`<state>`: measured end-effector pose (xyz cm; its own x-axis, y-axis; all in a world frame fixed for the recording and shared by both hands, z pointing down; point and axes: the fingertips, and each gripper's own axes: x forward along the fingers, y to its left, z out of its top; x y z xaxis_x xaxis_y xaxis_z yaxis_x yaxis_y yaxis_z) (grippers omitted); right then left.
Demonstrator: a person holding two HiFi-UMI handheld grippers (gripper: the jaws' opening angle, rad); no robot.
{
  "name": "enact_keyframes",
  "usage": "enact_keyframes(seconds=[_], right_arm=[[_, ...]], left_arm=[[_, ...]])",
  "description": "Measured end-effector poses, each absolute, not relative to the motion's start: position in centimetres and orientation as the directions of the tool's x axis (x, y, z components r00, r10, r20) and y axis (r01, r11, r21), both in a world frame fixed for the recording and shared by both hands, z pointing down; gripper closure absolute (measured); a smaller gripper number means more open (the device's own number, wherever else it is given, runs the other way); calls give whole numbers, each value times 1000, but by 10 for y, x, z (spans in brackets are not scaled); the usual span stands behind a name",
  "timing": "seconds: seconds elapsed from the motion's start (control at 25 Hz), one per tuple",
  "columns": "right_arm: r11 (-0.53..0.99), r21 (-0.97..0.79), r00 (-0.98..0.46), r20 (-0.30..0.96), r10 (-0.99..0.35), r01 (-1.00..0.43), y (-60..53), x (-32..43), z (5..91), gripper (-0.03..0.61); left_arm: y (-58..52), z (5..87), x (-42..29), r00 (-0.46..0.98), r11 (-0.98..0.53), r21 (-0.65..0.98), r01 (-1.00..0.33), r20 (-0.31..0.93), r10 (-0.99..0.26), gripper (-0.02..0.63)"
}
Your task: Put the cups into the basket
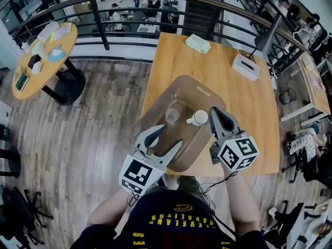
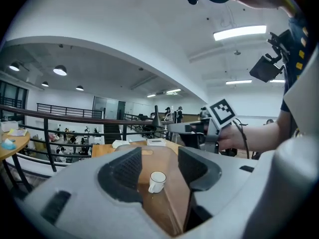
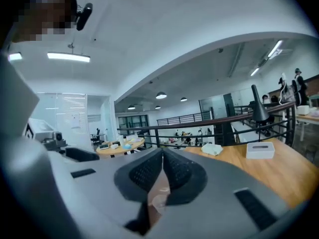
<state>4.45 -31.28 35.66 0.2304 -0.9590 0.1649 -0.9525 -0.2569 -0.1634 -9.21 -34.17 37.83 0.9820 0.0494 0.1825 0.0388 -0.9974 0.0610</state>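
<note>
Both cups sit in basket [image 1: 155, 104]: white cup [image 1: 198, 118], clear cup [image 1: 173, 114] beside it. Your left gripper [image 1: 167, 139], jaws apart, straddles near rim; pull away crooked and basket likely tips. Right gripper [image 1: 218, 113] pinched together, empty, near white cup; careless swing could knock it.

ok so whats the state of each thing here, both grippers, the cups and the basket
left gripper: jaws apart, basket wall between them
right gripper: jaws shut, nothing held
white cup: upright, in the basket
clear cup: in the basket, beside the white cup
basket: holds both cups
</note>
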Motion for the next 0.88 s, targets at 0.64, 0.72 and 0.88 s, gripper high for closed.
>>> enact_keyframes(seconds=[0.64,0.72,0.88], right_arm=[[-541,20,541,39,-840,-841,-111,47,344,565],[-558,31,559,26,-829,-829,-90,49,341,565],[-578,21,578,18,-816,-816,-58,53,340,565]], left_arm=[[-190,342,-29,979,-981,60,183,84,187,601],[-166,343,-18,973,-976,65,208,90,213,601],[-135,339,-2,971,-973,61,221,81,225,601]])
